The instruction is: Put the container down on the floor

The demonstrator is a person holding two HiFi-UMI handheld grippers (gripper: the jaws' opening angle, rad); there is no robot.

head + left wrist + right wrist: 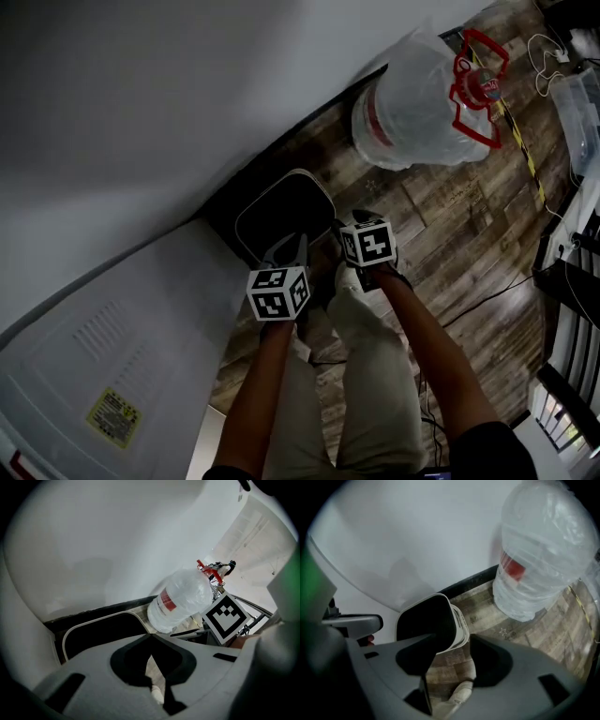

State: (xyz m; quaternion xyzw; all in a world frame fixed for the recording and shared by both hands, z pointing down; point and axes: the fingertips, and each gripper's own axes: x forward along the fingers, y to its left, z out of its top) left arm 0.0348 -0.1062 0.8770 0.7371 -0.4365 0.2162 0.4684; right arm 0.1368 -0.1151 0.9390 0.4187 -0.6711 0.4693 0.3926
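from the head view i see the bin (pixel 281 211) standing upright on the floor (pixel 450 216), far side against the wall (pixel 141 94), with both grippers held over its near edge and apart from it. only this view gives the wider layout: the bottle (pixel 412 103) stands to the right and farther off, well apart from the bin; a white panel (pixel 94 375) with a yellow label (pixel 114 417) sits near on the left; my trousers (pixel 375 375) are below. the left gripper (pixel 289 246) and right gripper (pixel 359 221) show mostly their marker cubes here, so i read the fingers elsewhere. in the left gripper view the left gripper (pixel 151 637) has its tips pressed together with nothing held; the bin (pixel 93 637) lies beyond to the left, the bottle (pixel 180 599) to the right, and the right gripper's cube (pixel 226 617) is just beside it. in the right gripper view the right gripper (pixel 454 639) has its fingers spread and empty; between them i see only floor (pixel 487 616) and a shoe (pixel 457 693). there the bin (pixel 424 620) shows best: rounded rectangular mouth, white rim and side, dark inside. the bottle (pixel 539 559) is clear and ribbed with a red label.
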